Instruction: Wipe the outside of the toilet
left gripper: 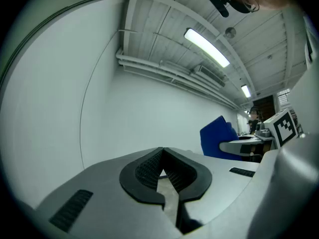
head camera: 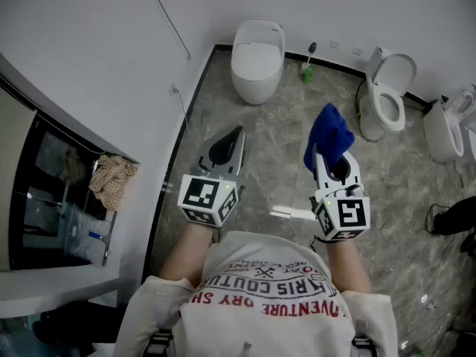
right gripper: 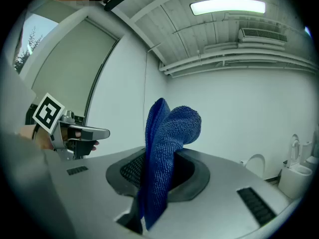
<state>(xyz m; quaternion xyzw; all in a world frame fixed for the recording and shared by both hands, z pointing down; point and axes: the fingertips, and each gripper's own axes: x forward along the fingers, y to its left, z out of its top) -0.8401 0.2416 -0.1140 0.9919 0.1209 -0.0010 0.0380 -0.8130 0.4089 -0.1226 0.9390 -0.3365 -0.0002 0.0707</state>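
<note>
A white toilet with its lid down (head camera: 257, 56) stands by the far wall, ahead of both grippers. A second toilet (head camera: 387, 95) with its lid up stands to the right of it. My right gripper (head camera: 327, 157) is shut on a blue cloth (head camera: 329, 136), which sticks up out of the jaws (right gripper: 167, 148). My left gripper (head camera: 233, 135) is shut with nothing in it; its black pads (left gripper: 149, 168) meet at the tip. Both grippers are held up in the air, well short of the toilets. The blue cloth (left gripper: 218, 137) also shows in the left gripper view.
A green bottle (head camera: 306, 72) stands on the floor between the two toilets. More white fixtures (head camera: 445, 129) line the right wall. A dark cabinet with a crumpled towel (head camera: 111, 181) is at the left. Black cables (head camera: 450, 218) lie at the right on the grey stone floor (head camera: 282, 155).
</note>
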